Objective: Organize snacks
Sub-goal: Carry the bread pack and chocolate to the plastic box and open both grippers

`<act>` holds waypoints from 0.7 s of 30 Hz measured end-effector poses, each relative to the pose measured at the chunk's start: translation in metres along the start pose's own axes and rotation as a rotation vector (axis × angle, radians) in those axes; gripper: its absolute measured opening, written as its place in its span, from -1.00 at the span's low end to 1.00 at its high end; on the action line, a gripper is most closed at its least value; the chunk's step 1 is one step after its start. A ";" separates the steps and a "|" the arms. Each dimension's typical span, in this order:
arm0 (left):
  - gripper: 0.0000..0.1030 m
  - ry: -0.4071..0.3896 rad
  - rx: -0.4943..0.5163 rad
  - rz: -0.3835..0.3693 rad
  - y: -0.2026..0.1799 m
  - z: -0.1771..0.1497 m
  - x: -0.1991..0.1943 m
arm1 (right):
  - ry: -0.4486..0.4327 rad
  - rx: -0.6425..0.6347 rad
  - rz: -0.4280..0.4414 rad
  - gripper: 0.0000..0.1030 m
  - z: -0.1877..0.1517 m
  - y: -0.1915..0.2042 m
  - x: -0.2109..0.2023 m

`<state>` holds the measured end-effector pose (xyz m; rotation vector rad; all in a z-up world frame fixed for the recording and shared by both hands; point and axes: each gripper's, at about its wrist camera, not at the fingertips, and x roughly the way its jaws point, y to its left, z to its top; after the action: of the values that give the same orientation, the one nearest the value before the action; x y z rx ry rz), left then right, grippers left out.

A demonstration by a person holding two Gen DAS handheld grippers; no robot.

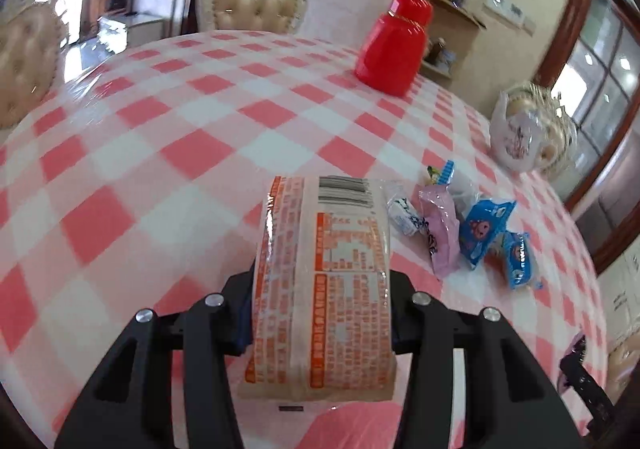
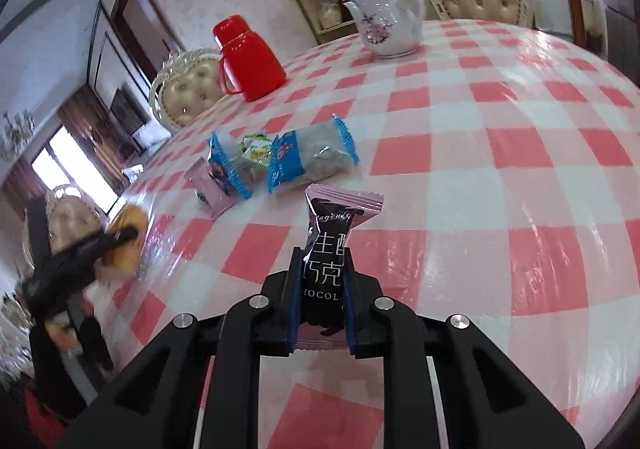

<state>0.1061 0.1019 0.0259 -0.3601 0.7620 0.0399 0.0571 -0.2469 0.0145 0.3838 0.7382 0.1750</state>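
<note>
Red flask [image 1: 392,45], white teapot [image 2: 386,23], checked tablecloth [image 2: 500,169], tufted chairs [image 1: 256,5]

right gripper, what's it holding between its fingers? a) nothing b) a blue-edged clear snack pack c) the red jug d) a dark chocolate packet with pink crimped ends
d: the right gripper is shut on the dark chocolate packet, whose pink crimped end sticks up past the fingertips, while the blue-edged packs lie on the table and the red jug stands farther back.
</note>
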 end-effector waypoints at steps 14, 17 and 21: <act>-0.07 -0.012 0.071 -0.121 -0.033 -0.108 -0.101 | -0.027 0.027 0.116 -0.65 -0.053 0.005 -0.079; -0.07 -0.006 0.137 -0.157 -0.051 -0.133 -0.118 | -0.047 0.024 0.105 -0.65 -0.065 0.000 -0.103; -0.07 0.005 0.207 -0.191 -0.064 -0.164 -0.141 | -0.079 0.009 0.088 -0.65 -0.079 -0.004 -0.138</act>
<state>-0.0954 0.0000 0.0325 -0.2349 0.7269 -0.2180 -0.0974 -0.2682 0.0448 0.4297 0.6450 0.2386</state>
